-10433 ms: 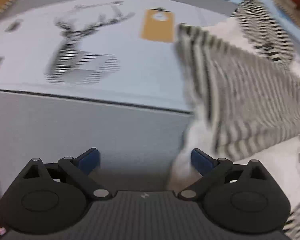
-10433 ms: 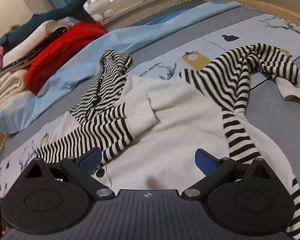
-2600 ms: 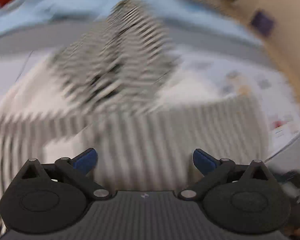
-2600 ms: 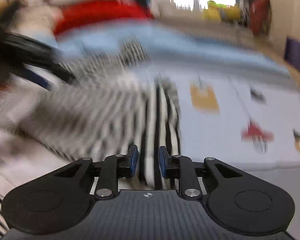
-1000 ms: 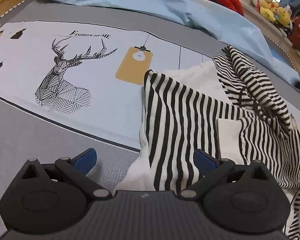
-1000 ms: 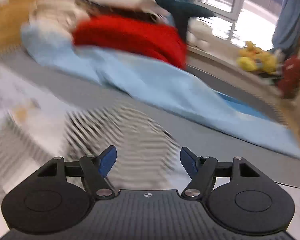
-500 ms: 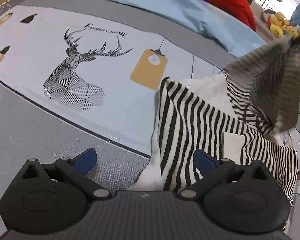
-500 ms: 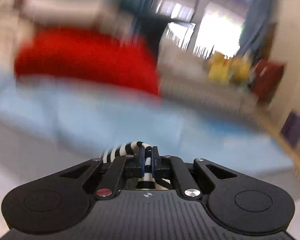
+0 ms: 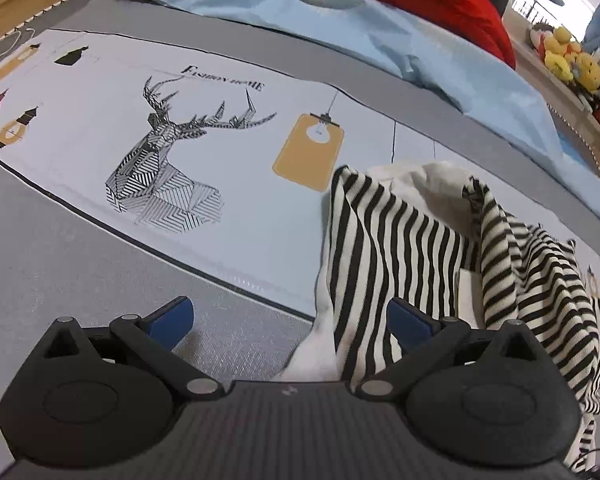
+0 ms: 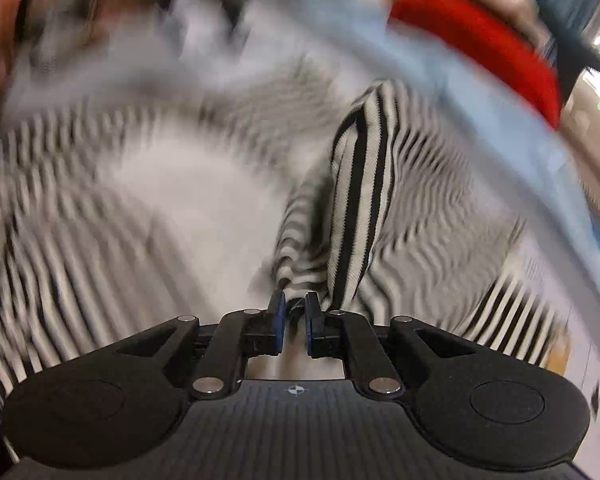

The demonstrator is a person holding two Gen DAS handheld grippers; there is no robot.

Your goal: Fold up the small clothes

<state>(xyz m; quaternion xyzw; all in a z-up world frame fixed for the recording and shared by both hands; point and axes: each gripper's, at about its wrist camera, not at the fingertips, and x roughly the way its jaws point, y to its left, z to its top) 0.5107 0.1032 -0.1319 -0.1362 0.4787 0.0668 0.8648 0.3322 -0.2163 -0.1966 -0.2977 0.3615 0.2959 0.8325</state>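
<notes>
Pinching a striped fold of the top [image 10: 356, 184] in my right gripper [image 10: 294, 322], its jaws just eased slightly, I see the top stretching away right of the deer print [image 9: 168, 172], my spread, empty left gripper [image 9: 290, 320] nearer.

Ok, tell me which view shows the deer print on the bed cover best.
The left wrist view: the deer print lies sharp and whole on the bed cover. The right wrist view is motion-blurred and shows no deer, mostly the striped garment.

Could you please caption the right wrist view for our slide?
Right gripper, jaws shut on striped garment, amid motion blur.
</notes>
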